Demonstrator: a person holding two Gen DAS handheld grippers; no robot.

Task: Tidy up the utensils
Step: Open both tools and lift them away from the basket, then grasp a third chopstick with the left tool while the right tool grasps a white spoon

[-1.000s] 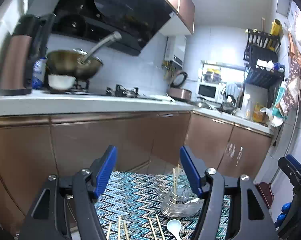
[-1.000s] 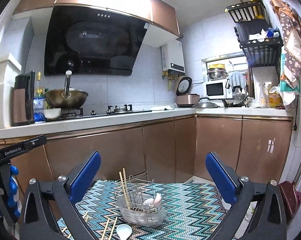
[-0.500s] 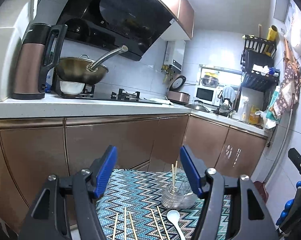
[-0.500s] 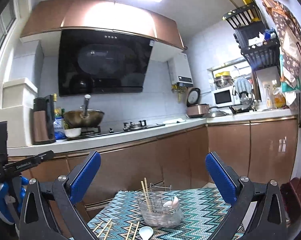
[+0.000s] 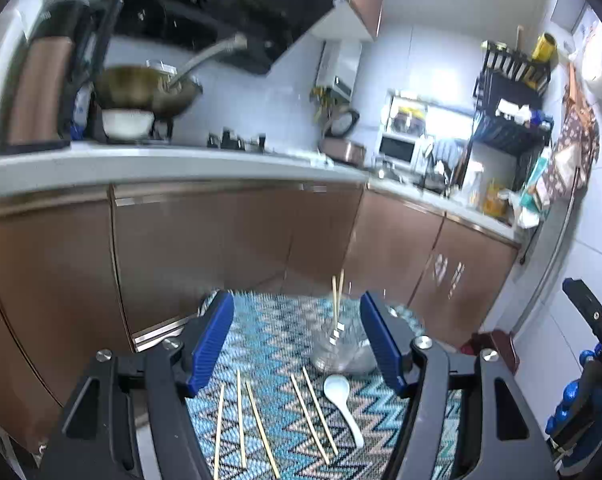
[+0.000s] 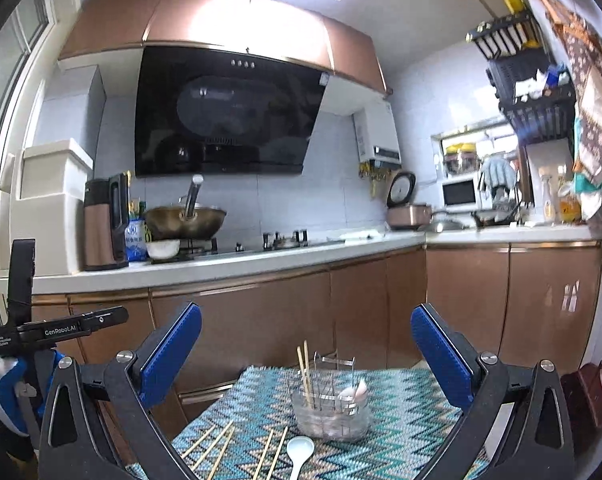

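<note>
Wire caddy [image 6: 333,412] contents blurred, loose chopsticks [image 5: 241,420] cropped — spoon [image 6: 299,454] too

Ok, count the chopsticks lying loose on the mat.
5. Three chopsticks lie side by side toward the left of the mat; a pair of chopsticks lies just left of the white spoon. The picture's bottom edge may hide others.

**Item Count: Utensils on the Zigzag Mat**

- Loose chopsticks [image 5: 241,420]: five, lying flat on the mat [image 5: 269,344].
- Upright chopsticks [image 6: 305,372]: two, standing in the holder.
- White spoon [image 5: 341,400]: one, lying flat on the mat.
- Spoon in holder [image 6: 355,391]: at least one pale bowl is visible; the exact number cannot be determined.
- Clear utensil holder [image 6: 331,416]: one.
- Grippers: two, the left gripper [image 5: 297,344] and the right gripper [image 6: 305,354].
</note>
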